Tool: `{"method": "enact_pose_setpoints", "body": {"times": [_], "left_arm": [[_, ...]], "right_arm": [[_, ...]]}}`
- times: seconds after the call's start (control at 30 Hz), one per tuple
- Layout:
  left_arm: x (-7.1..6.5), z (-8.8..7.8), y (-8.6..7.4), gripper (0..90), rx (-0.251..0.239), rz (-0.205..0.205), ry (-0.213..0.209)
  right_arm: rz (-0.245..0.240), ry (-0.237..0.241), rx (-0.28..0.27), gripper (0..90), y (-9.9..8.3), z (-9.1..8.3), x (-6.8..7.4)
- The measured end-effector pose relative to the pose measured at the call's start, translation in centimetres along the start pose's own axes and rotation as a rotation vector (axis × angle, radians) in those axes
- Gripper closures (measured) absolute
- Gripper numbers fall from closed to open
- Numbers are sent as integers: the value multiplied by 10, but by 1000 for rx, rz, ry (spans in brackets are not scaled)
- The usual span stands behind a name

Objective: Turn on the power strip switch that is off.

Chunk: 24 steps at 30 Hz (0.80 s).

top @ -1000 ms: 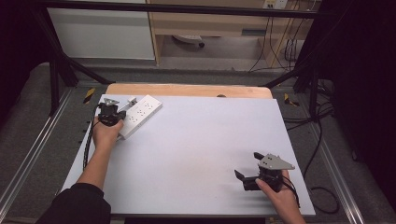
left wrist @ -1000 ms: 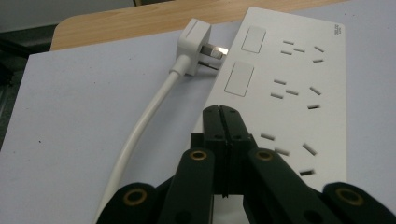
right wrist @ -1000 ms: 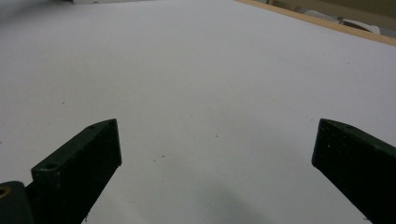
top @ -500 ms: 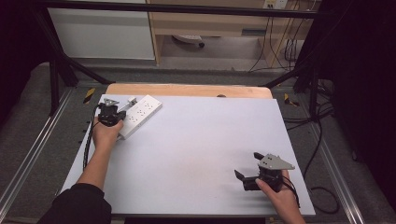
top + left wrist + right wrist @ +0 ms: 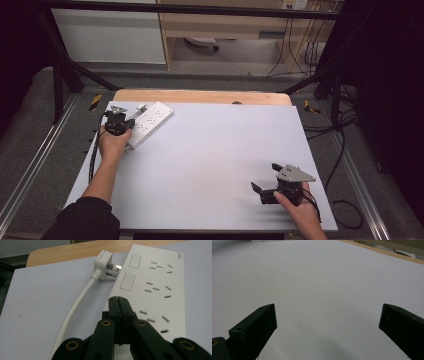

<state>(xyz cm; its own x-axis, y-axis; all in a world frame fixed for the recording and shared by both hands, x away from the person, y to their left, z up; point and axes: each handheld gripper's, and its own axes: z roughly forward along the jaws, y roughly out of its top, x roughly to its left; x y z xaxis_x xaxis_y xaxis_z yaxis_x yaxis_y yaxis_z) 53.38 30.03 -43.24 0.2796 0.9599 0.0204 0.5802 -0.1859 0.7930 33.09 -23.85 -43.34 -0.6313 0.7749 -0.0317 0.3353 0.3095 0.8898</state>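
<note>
A white power strip (image 5: 150, 122) lies at the far left of the white board, its sockets and two switches facing up (image 5: 155, 290). Its white plug (image 5: 105, 261) rests beside the strip's far end, prongs toward it, and the cable (image 5: 77, 305) curves back along the board. My left gripper (image 5: 122, 125) is shut with nothing between its jaws; the closed tips (image 5: 117, 298) sit at the strip's near left edge. My right gripper (image 5: 265, 177) rests near the front right of the board, jaws wide open (image 5: 327, 322) over bare surface.
The white board (image 5: 210, 160) covers a wooden table whose edge (image 5: 200, 96) shows at the back. Black frame bars and loose cables (image 5: 345, 150) run along the table's right side. A cabinet stands behind.
</note>
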Motion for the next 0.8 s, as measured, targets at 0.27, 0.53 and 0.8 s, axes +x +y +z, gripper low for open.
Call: {"method": "enact_pose_setpoints", "body": {"times": [0.27,0.53,0.8], "left_arm": [[1,0,-3,900,-4,7,-6],[2,0,-5,900,-17,-14,-11],[3,-1,-4,900,-16,-37,-16]], "right_arm": [[-1,1,1,19,0,1,0],[0,2,2,19,0,1,0],[0,4,5,19,0,2,0]]}}
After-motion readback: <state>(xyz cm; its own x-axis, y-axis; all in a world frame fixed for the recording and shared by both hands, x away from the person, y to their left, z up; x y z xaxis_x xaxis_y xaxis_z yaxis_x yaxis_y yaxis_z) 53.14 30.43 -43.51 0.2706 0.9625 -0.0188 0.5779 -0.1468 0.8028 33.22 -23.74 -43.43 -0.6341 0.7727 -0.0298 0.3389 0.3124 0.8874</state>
